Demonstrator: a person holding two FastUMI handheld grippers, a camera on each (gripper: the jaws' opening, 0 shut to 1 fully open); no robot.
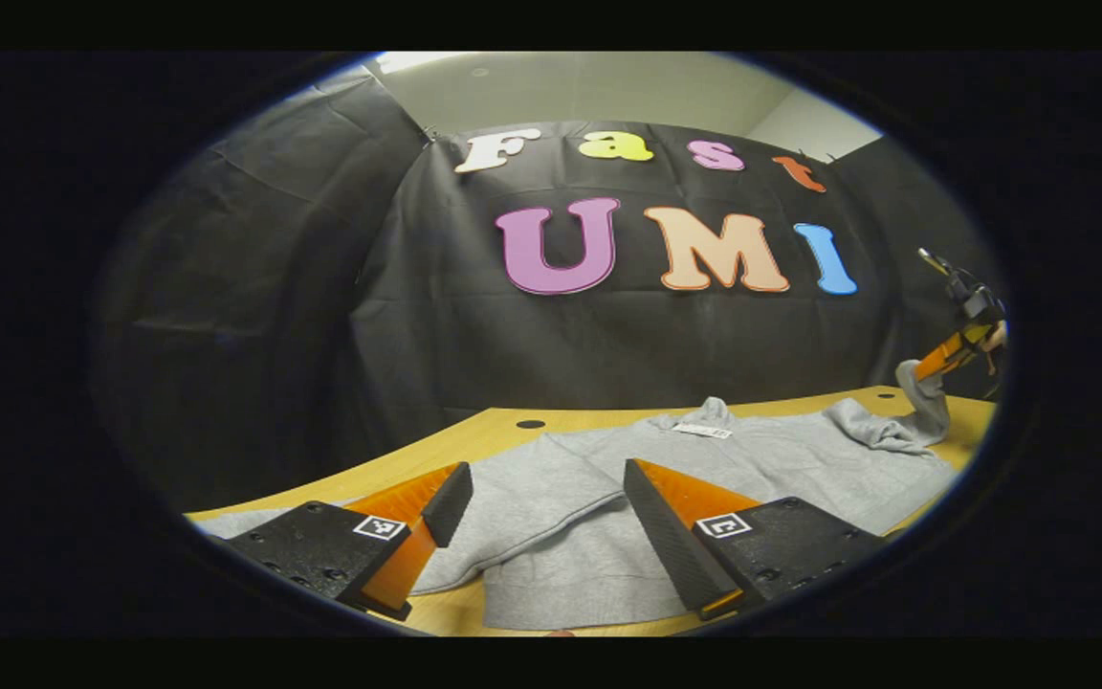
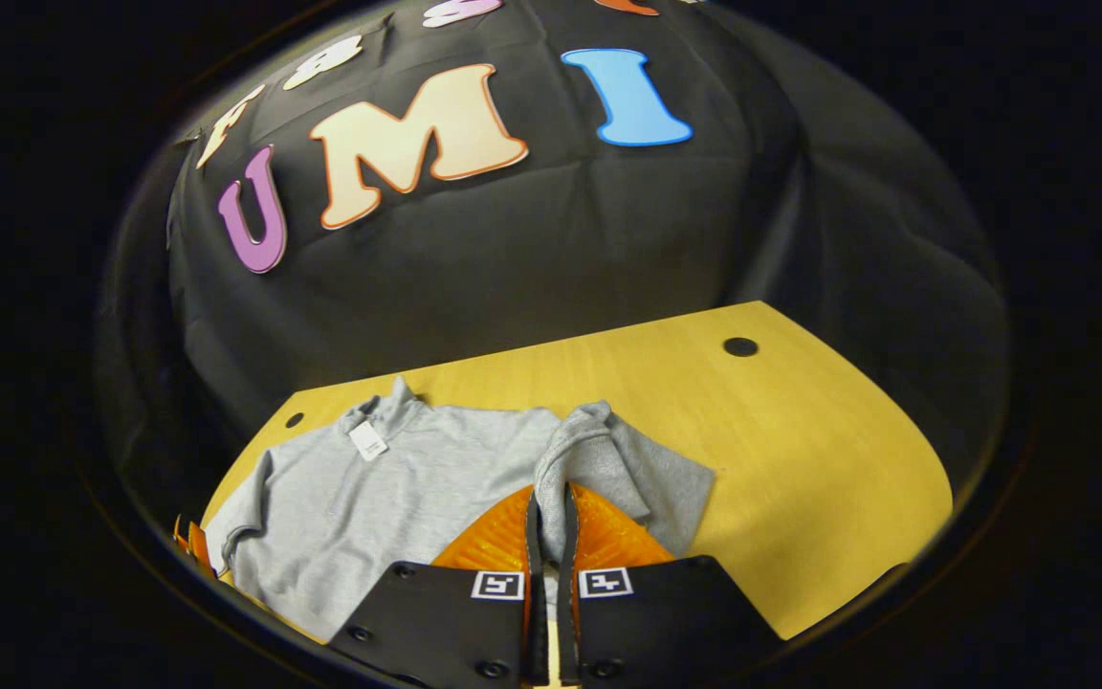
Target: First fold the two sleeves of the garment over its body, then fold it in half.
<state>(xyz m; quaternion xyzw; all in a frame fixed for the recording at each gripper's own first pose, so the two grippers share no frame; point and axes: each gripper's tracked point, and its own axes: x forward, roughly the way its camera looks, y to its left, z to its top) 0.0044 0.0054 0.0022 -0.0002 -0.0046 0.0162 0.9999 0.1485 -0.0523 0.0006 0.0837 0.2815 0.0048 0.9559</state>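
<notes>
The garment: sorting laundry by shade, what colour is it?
Plain heather grey garment, best seen in the right gripper view.

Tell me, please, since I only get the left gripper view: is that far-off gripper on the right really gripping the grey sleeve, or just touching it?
Observer: Gripping. In the right gripper view the right gripper has its fingers nearly together, with the grey sleeve pinched between them.
Operator: What lies past that sleeve, on the side I can't see?
Observer: Bare wooden table, running well beyond the garment.
Operator: Anything on it?
Observer: A small dark hole near its far edge.
</notes>
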